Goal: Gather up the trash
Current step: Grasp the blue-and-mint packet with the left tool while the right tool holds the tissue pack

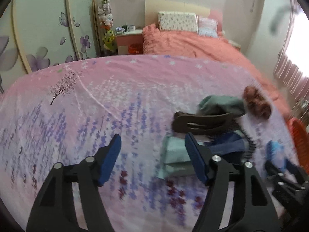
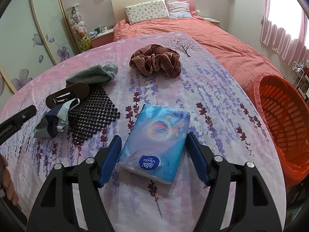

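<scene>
Floral-clothed table [image 2: 212,104] bears tissue pack [image 2: 156,145], scrunchie [image 2: 156,62].

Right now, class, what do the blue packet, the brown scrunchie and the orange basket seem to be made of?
Blue tissue packet: thin glossy plastic film, judging by its sheen and wrinkles, probably soft paper inside.
Brown scrunchie: woven fabric, matte, gathered in ruffles with a ribbed stripe.
Orange basket: rigid slotted plastic, apparently lined with a thin orange bag crinkled over its rim.

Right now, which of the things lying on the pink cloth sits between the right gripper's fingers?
The blue tissue pack. It lies between the right gripper fingers, unlike the brown scrunchie, grey-green cloth and black beaded mat farther off.
</scene>
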Motion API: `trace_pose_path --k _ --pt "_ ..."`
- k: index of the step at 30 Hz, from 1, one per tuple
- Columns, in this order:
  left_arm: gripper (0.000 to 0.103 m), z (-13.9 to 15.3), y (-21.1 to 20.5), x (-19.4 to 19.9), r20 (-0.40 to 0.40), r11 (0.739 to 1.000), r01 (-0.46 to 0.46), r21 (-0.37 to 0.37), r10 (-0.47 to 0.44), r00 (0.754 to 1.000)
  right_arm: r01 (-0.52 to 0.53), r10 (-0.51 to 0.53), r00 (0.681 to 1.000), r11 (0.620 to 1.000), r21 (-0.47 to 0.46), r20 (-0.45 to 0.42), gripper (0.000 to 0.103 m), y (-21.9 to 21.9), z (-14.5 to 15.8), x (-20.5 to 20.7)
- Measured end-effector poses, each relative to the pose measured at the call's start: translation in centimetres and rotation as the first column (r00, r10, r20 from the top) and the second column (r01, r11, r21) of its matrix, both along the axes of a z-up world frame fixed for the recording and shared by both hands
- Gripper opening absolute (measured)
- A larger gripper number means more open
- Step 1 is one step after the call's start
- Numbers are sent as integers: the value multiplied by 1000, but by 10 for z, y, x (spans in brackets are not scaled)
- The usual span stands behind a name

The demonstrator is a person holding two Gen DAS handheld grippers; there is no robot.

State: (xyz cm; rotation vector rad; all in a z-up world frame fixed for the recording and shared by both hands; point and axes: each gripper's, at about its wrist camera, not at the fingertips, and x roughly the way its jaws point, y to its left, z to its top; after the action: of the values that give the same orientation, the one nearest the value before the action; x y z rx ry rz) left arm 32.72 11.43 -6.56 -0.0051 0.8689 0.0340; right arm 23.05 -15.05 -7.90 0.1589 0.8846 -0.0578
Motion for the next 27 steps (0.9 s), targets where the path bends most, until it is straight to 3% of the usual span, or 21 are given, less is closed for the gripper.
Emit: trace_pose_path --k 4,9,19,23,25,27 --pt "64 -11 1 17 -48 999 9 33 -8 999 0 0 1000 1000 -2 -1 69 0 0 0" --pt "60 -17 -3 21 -73 996 84 24 -82 994 -1 1 1000 1000 -4 -2 70 -1 0 -1" --pt "58 -20 -4 -38 -80 977 211 -36 -214 974 -1 1 1000 1000 5 1 70 -2 0 -1" --pt "64 -10 0 -59 -32 980 196 -24 -197 980 -2 2 1000 1000 22 6 69 -6 0 -2" --pt "72 -1 0 -66 3 978 204 -29 -204 979 -22 22 1000 1000 20 8 69 -9 1 -4" --pt "76 4 -8 -74 31 972 235 -12 -235 972 -34 34 999 999 14 8 63 -14 1 -7"
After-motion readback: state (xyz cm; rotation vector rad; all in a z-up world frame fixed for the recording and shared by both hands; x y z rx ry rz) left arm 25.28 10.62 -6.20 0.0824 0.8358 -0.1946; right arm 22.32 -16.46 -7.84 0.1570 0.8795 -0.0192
